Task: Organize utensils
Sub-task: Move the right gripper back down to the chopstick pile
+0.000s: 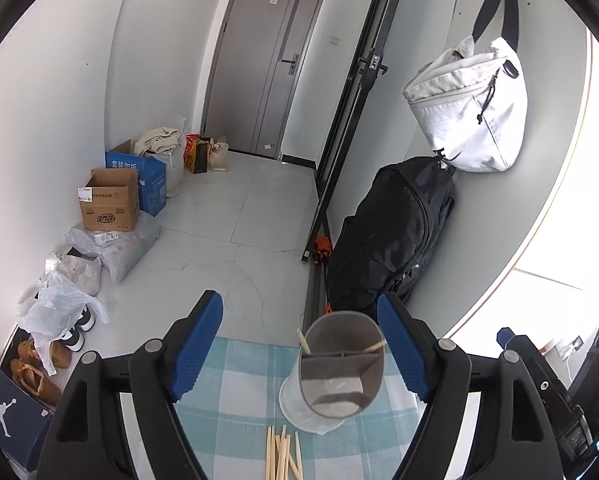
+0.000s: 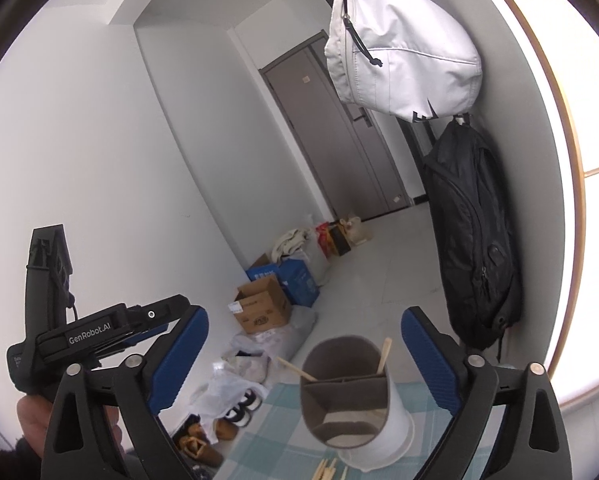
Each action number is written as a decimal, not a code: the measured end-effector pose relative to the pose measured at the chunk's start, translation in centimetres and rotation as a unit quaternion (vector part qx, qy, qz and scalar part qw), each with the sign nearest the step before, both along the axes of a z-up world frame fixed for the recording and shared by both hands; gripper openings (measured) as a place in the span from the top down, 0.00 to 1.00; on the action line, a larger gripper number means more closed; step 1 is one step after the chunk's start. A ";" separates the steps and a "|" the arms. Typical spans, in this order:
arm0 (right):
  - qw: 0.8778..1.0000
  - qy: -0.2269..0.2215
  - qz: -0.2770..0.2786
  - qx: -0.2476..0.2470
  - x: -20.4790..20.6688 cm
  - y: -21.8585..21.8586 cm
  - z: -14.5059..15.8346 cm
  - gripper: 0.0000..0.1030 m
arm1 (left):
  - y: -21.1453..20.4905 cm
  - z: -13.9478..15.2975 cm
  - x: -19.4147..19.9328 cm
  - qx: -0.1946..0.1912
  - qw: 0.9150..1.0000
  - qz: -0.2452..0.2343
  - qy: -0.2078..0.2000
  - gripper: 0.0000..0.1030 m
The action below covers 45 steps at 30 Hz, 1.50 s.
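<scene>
A white utensil holder with a grey divided inside [image 1: 331,376] stands on a blue-and-white checked cloth [image 1: 235,392]. Two wooden chopsticks [image 1: 302,342] lean in its back compartment. Several loose wooden chopsticks [image 1: 281,456] lie on the cloth in front of it. My left gripper [image 1: 301,350] is open and empty, its blue pads [image 1: 197,344] wide apart, the holder near its right pad. In the right wrist view the holder [image 2: 355,396] sits between the open pads [image 2: 427,360] of my right gripper [image 2: 305,364], which is empty. The loose chopsticks' tips [image 2: 329,470] show at the bottom edge.
Beyond the table edge lies a tiled floor with cardboard boxes [image 1: 109,204], plastic bags [image 1: 59,312] and shoes [image 1: 35,368] along the left wall. A black backpack [image 1: 395,232] and a white bag [image 1: 471,112] hang on the right wall. The left gripper's body [image 2: 99,332] shows in the right wrist view.
</scene>
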State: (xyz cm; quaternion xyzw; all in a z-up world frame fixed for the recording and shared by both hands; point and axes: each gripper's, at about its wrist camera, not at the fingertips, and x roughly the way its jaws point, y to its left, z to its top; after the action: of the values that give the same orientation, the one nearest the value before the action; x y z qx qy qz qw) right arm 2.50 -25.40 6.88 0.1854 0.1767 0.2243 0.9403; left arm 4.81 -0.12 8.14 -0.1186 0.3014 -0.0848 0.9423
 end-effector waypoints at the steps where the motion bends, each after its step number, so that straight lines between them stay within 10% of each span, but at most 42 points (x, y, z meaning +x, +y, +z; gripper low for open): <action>1: 1.000 0.001 0.002 0.003 -0.3 0.0 -0.1 0.00 | 0.0 -0.1 -0.2 -0.001 1.000 -0.002 0.000 0.26; 25: 0.982 0.143 0.065 -0.102 -1.8 4.0 -9.5 0.04 | 2.6 -10.0 -2.9 0.014 0.998 0.025 0.063 0.25; 45: 0.877 0.345 0.169 -0.289 1.8 12.3 -21.1 0.70 | 7.2 -14.1 -1.5 -0.036 0.984 0.049 0.167 0.25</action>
State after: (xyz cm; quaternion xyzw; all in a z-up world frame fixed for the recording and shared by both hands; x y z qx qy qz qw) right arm 4.30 -13.15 -14.26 -0.0615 0.5752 0.2409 0.7793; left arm 3.33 7.10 -6.00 -0.1798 0.4452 -0.0279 0.8768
